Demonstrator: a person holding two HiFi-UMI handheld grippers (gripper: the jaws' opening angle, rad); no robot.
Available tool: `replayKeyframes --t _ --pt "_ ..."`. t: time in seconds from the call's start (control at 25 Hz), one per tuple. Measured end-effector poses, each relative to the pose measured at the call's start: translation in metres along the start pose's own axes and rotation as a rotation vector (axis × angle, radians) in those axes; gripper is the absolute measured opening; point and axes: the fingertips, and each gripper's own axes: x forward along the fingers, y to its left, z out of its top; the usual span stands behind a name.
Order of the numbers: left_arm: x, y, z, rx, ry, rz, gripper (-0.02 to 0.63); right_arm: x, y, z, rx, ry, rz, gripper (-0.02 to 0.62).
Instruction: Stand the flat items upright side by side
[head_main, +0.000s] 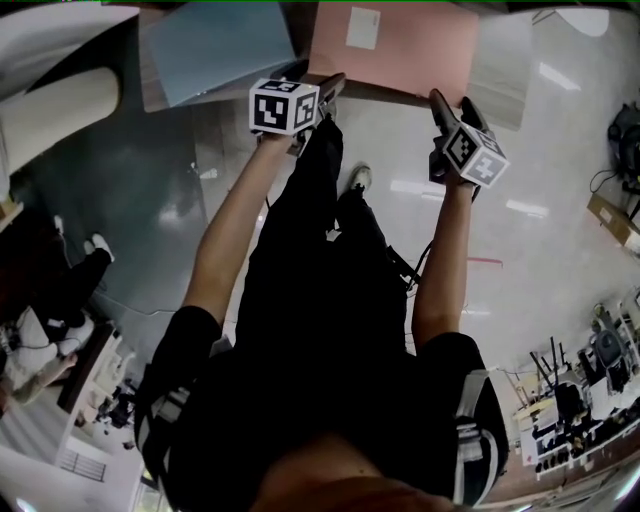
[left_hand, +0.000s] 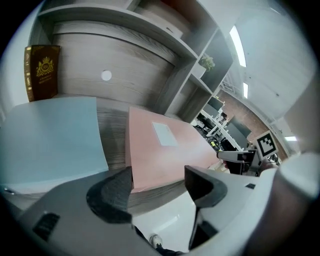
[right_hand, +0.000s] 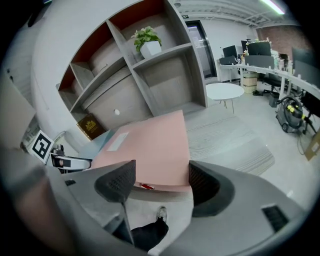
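Note:
A pink folder (head_main: 400, 50) with a white label lies flat on the wooden shelf board (head_main: 150, 95), and a pale blue folder (head_main: 215, 45) lies flat to its left. My left gripper (head_main: 328, 92) is open at the pink folder's near left corner (left_hand: 165, 145), its jaws apart over the board's edge, gripping nothing. My right gripper (head_main: 440, 103) is open at the near right edge of the pink folder (right_hand: 150, 150), which runs just ahead of its jaws without the pads pressing on it. The blue folder (left_hand: 50, 140) lies left of the left gripper (left_hand: 157, 185).
A brown book (left_hand: 42, 72) stands upright against the shelf's back wall at the far left. Higher compartments hold a potted plant (right_hand: 147, 40). A round white table (right_hand: 224, 91) stands on the floor to the right. The person's legs and shoes (head_main: 358, 178) are below the board's edge.

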Motion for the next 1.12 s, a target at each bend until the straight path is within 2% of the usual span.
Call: replayKeyframes --t 0.44,0.6,0.8,1.04,1.12 --pt "-0.028 -0.051 -0.053 -0.049 -0.024 -0.003 0.321 -0.046 -0.016 -0.018 -0.050 0.012 0.031 0.333" --pt "-0.026 -0.048 -0.079 -0.079 -0.010 0.014 0.321 -0.045 -0.018 -0.041 -0.052 0.044 0.033 0.333" --pt "-0.013 -0.038 -0.092 -0.100 0.000 0.022 0.319 -0.030 -0.026 -0.057 -0.033 0.064 0.003 0.333" --pt "-0.013 -0.032 -0.092 -0.107 -0.041 0.040 0.318 -0.031 -0.028 -0.056 -0.014 0.027 -0.026 0.333" --pt "-0.018 -0.030 -0.093 -0.118 -0.057 0.042 0.291 -0.036 -0.030 -0.053 0.013 0.005 -0.043 0.333"
